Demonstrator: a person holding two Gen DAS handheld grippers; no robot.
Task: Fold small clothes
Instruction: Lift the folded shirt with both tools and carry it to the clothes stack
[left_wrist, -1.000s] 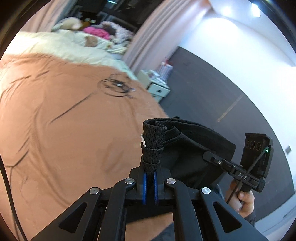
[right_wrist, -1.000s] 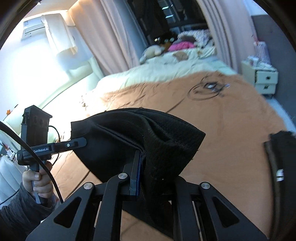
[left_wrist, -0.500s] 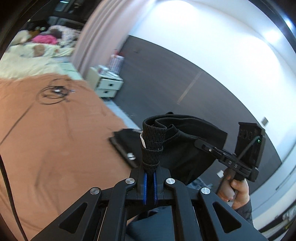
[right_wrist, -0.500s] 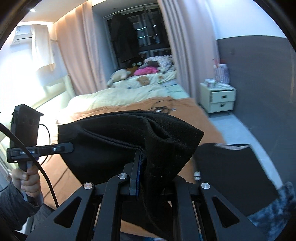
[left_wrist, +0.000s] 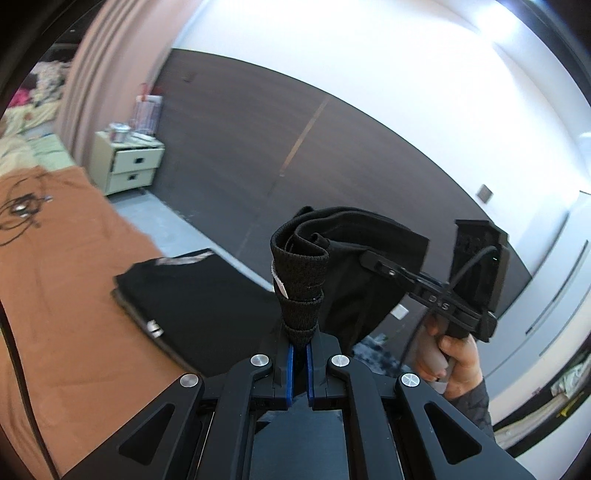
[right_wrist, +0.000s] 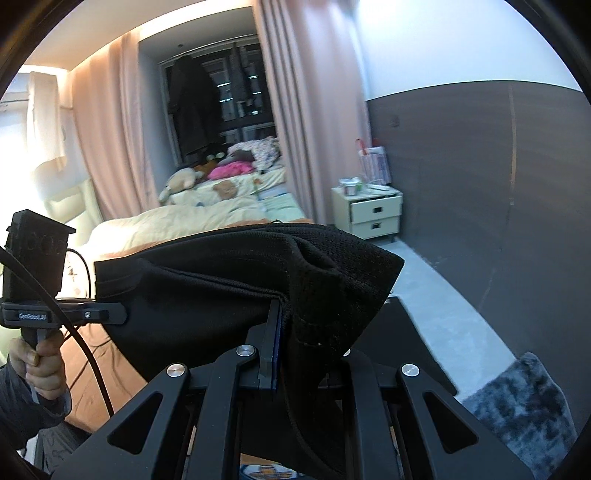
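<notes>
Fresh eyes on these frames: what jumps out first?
The black garment held up in the air, pinched at opposite ends by the left gripper and right gripper. Below it, a folded black piece lies at the edge of the brown bedspread.

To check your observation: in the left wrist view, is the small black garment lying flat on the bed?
No, the small black garment hangs above the bed, pinched by both hand-held grippers.

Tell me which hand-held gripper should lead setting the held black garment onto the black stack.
Right, probably. The right hand-held gripper pinches the black garment nearly over the black stack at the bed's edge. The left hand-held gripper, shut on the waistband, sees that stack further to its left.
</notes>
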